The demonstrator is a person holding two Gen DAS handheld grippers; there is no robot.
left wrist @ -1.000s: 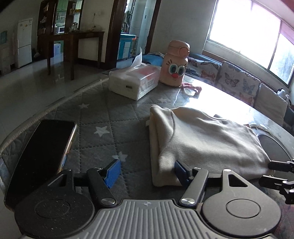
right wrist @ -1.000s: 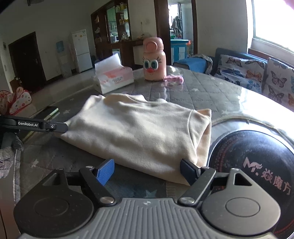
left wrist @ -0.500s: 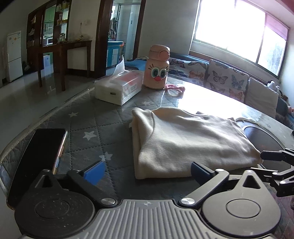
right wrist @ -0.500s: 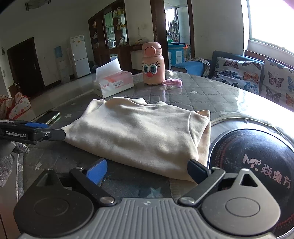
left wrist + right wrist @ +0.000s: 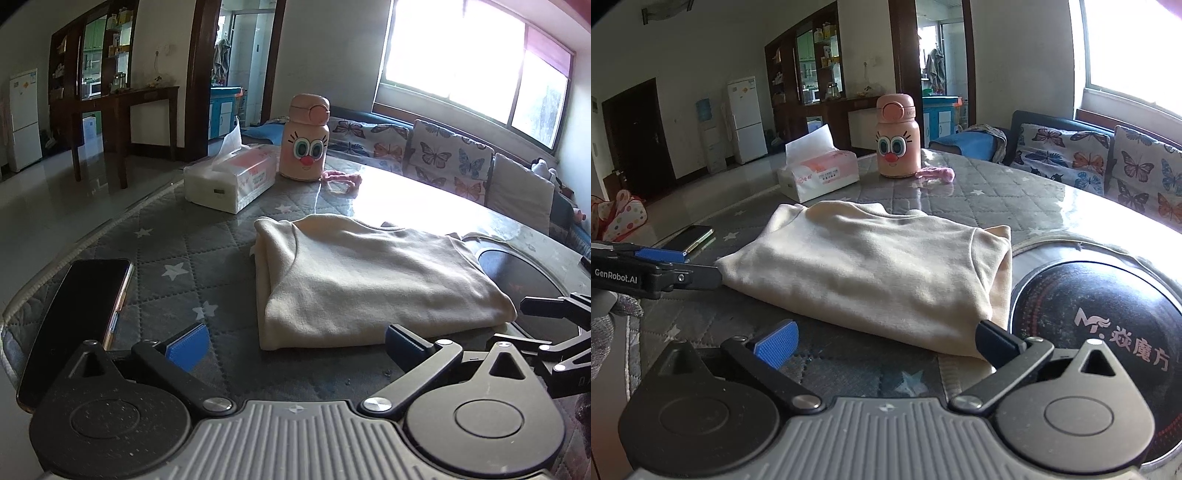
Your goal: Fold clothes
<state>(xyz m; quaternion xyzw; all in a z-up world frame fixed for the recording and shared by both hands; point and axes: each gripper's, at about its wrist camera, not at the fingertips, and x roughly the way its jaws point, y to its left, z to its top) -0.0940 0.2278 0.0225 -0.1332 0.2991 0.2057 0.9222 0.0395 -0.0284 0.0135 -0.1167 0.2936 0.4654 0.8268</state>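
Left wrist view, L to R. Black smartphone (image 5: 77,317) lies flat at 9 o'clock on the quilted grey star-print table cover (image 5: 192,251), near the table edge. Left gripper (image 5: 295,345) sits at 6 o'clock w/ jaws spread wide, released, nothing between the blue pads; the folded garment's near edge lies just beyond them. Tissue pack (image 5: 231,181) at 11 o'clock, one sheet sticking up. Pink cartoon-face bottle (image 5: 304,142) at 12, upright, just R of the tissues; pink strap (image 5: 341,179) on the cover beside its base. Cream sweater (image 5: 369,280), folded into a neat rectangle, lies flat mid-table, approx 1 o'clock from the gripper. Round black induction hob (image 5: 517,273) at 3 o'clock, touching or just beside the sweater's R edge, can't tell which. Right gripper's black fingers (image 5: 546,310) poke in at 3–4 o'clock. Butterfly-print cushions (image 5: 443,155) at 2 o'clock under the window.

Right wrist view, L to R. Left gripper (image 5: 661,266) enters at 9 o'clock, finger tip at the sweater's L corner. Phone (image 5: 689,238) behind it. Right gripper (image 5: 884,343) at 6 o'clock: jaws opening, near full spread, not grasping; R finger overlaps the sweater's (image 5: 871,273) near R corner in view, contact unclear. Hob (image 5: 1100,325) at 3–4 o'clock.
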